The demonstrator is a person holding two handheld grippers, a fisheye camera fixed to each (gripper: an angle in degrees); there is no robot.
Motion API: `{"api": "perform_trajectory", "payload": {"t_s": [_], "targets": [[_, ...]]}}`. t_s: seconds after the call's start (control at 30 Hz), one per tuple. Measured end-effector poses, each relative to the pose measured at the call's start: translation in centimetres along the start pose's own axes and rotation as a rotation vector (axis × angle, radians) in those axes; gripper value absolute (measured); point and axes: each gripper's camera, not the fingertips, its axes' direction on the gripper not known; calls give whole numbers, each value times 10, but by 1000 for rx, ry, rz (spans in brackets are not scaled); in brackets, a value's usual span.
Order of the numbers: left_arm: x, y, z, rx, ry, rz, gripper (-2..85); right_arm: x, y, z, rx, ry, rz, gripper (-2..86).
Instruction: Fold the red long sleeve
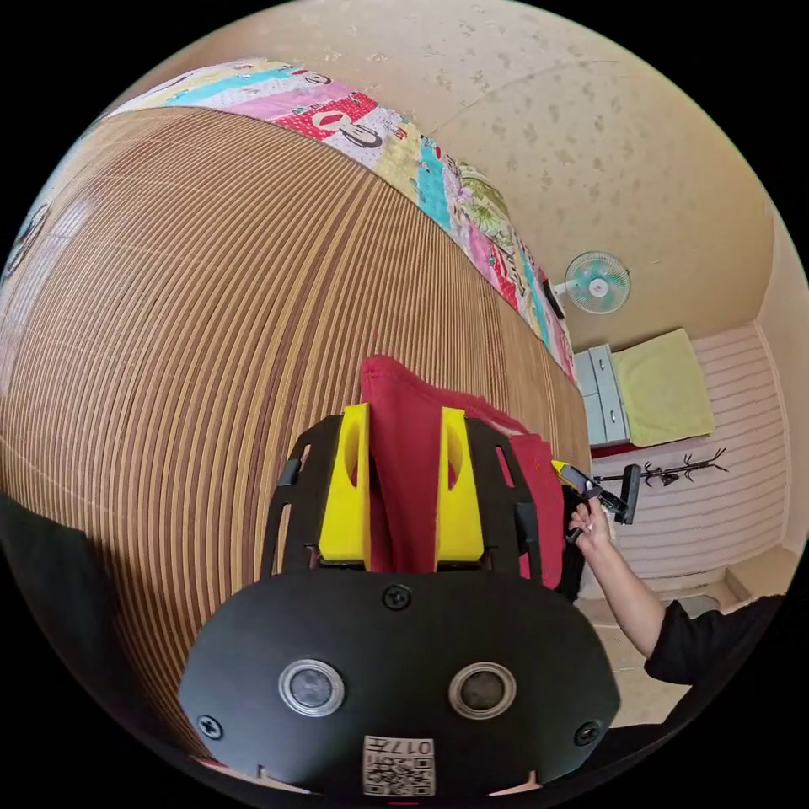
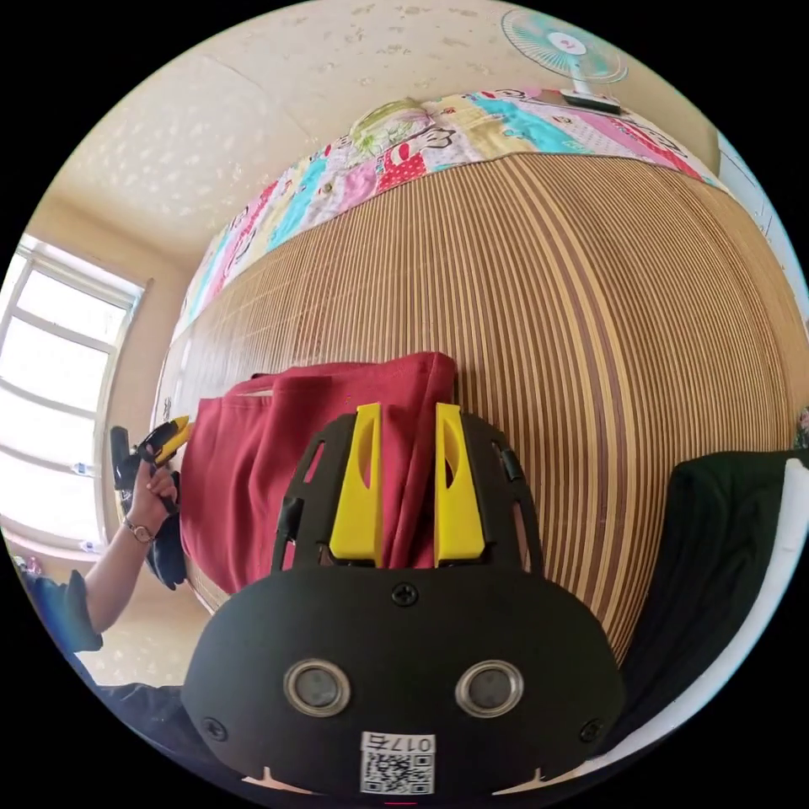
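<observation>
Each gripper pinches one end of the red shirt [image 2: 278, 455]: left gripper [image 1: 404, 480], right gripper [image 2: 408, 480]; its length stretches between them above the mat [image 1: 194, 337]

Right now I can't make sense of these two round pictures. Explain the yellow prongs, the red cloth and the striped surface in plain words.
There is no robot arm here. A person holds a hand tool with two yellow jaws in each hand, and a fisheye camera rides on each tool, which is why the pictures are round and bent.

In the left gripper view, the left gripper has red cloth between its jaws. In the right gripper view, the right gripper grips another edge the same way. The cloth is the red long sleeve, being folded.

The striped surface is a bamboo mat on a bed, with a patchwork sheet at its far edge. A fan hangs on the wall.
</observation>
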Motion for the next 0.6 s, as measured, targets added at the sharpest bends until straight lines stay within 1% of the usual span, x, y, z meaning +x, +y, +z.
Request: {"api": "perform_trajectory", "payload": {"t_s": [0.03,0.1,0.13,0.17,0.2,0.23,0.27,0.33,0.4,0.53,0.6], "targets": [[1,1,3,0,-12,3,76,-9,2,-2,41,7,0,59],[-2,9,-3,54,67,-15,37,-20,9,-13,129,27,16,45],[-3,12,-8,81,88,-26,33,-26,16,-22,194,62,33,40],[-5,20,-22,166,126,-39,25,-27,21,-27,251,84,74,37],[-12,26,-29,227,178,-75,20,-26,23,-27,268,71,96,36],[-16,27,-28,232,205,-100,17,-20,21,-19,261,35,139,35],[-25,26,-20,207,234,-139,16,-15,14,-4,207,43,183,34],[-29,23,-3,144,178,-160,17,-15,3,20,136,83,191,34],[-20,18,9,92,115,-102,27,-20,-8,32,105,89,180,36],[-4,24,-13,134,124,-14,58,-54,-22,20,88,147,79,47],[-2,48,-39,173,146,-30,105,-72,-20,4,114,195,36,58]]}}
